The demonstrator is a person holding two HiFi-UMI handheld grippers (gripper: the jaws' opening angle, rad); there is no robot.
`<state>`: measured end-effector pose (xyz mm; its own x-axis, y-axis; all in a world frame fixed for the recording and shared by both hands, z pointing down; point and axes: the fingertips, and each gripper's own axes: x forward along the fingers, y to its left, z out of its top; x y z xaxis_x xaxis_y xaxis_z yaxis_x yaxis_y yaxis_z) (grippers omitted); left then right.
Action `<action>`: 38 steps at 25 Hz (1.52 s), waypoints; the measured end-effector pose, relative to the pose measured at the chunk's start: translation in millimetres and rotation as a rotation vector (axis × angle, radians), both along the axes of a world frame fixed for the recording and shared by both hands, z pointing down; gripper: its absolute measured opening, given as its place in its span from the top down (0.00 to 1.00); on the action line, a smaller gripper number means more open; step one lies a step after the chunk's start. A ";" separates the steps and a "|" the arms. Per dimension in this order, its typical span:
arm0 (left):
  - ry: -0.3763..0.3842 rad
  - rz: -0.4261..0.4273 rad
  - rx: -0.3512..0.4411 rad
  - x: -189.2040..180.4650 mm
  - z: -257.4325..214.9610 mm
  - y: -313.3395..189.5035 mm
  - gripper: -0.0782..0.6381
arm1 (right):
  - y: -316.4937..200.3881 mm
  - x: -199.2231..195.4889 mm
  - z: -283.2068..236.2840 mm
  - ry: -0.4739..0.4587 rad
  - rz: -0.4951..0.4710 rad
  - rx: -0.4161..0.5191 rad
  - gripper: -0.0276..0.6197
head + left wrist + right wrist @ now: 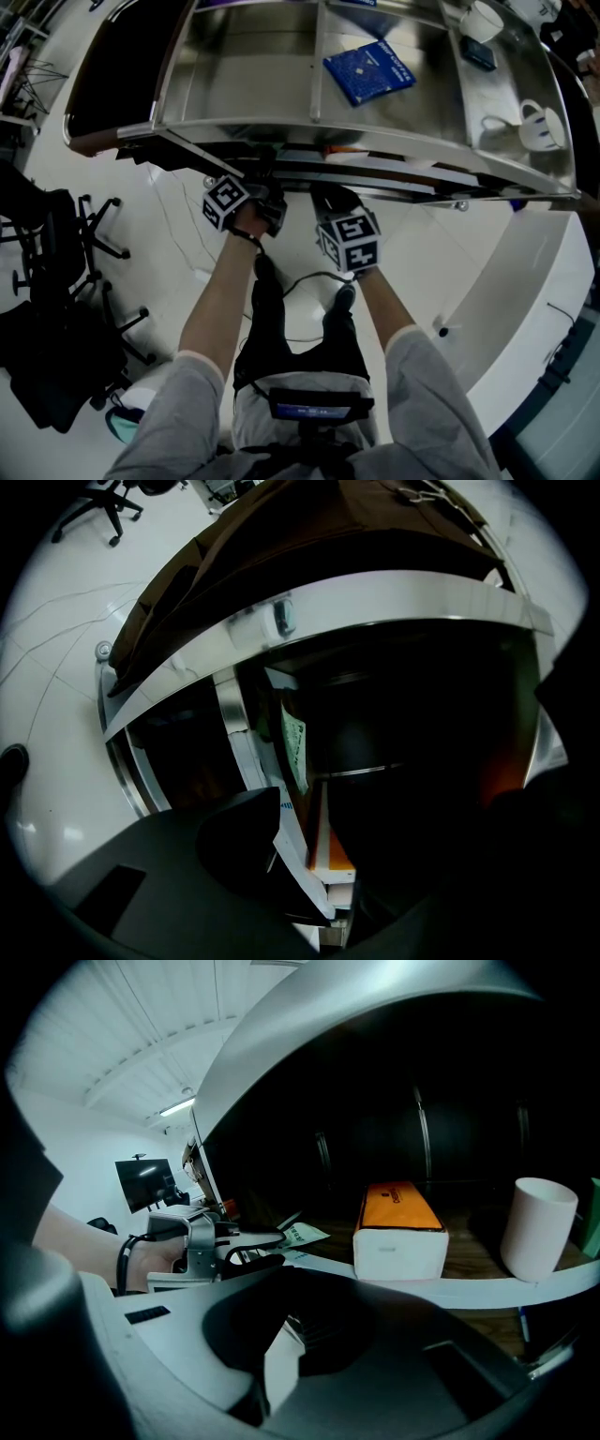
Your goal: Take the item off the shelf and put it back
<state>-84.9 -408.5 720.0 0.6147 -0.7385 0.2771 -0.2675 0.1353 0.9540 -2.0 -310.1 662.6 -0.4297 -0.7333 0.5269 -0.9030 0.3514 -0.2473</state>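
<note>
Head view: looks steeply down on a steel shelf unit (281, 122), with a blue book (368, 71) flat on its top and white cups (541, 127) off to the right. Finds both arms stretched forward, reaching in under the top's front edge.

Left gripper view: peers past the left gripper (375, 855) into the dark lower level. Shows its fingers (239, 846) spread wide, released, clamping nothing. Places the task's thing, a thin white pack (292, 855) with blue print, in that gap, against the finger at the picture's left and clear of the other. Sets an orange-topped white box (335, 850) just beside the pack and a green-printed leaflet (293, 742) a little further in. Cannot tell from here whether the pack stands or leans.

Right gripper view: looks along the right gripper (319, 1288), with grey fingers (187, 1335) closed together ahead of a dark hollow and gripping nothing. Catches the left gripper at the left, carried by a hand (103, 1255), its tips at the leaflet. Puts the orange-topped box on the wooden shelf board (469, 1260), with a tall white cup (536, 1227) near it on the right, the two apart.
</note>
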 end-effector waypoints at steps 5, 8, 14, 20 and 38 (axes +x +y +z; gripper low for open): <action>-0.023 -0.001 -0.002 -1.8 -6.2 11.8 0.65 | 8.7 6.7 -7.7 0.001 0.006 0.011 0.94; -0.045 0.017 0.015 -0.9 -17.8 24.5 0.65 | 19.0 15.8 -16.2 0.006 0.019 0.017 0.94; -0.177 0.061 0.086 -3.1 -55.6 66.9 0.78 | 51.5 38.6 -44.2 -0.007 0.032 0.039 0.94; -0.420 0.118 0.243 3.9 -118.6 130.1 0.88 | 100.1 64.6 -87.9 -0.015 0.023 0.078 0.94; -0.985 0.390 0.603 -46.8 -218.3 244.0 0.88 | 218.7 135.7 -155.6 0.021 0.222 0.105 0.94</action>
